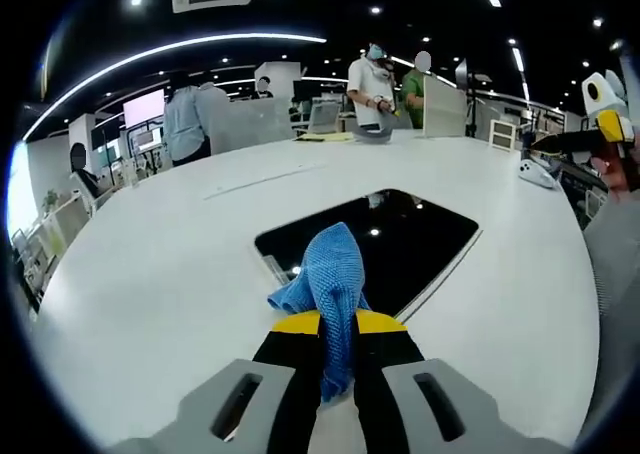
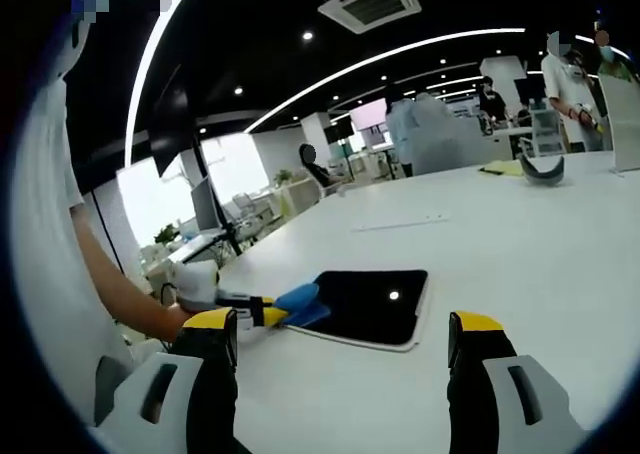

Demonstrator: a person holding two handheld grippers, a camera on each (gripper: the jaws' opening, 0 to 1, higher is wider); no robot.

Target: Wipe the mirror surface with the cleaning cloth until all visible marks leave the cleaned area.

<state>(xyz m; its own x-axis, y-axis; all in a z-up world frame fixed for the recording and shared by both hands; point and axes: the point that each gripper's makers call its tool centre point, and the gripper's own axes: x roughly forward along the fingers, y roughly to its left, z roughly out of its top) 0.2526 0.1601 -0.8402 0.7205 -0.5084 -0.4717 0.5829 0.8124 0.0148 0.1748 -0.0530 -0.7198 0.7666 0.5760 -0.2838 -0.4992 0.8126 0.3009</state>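
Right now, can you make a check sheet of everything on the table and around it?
Surface: white table, wide and mostly bare.
Job's things: dark mirror lies flat on it, reflecting ceiling lights; marks too small to judge. Blue cloth rests at the mirror's near edge.
Clutter: small white device near the far edge; papers and grey things farther off.
Grippers: left gripper shut on the cloth; right gripper open, holding nothing.
Cables: nothing seen.
Surroundings: open office with desks, monitors, ceiling lights and several people standing.
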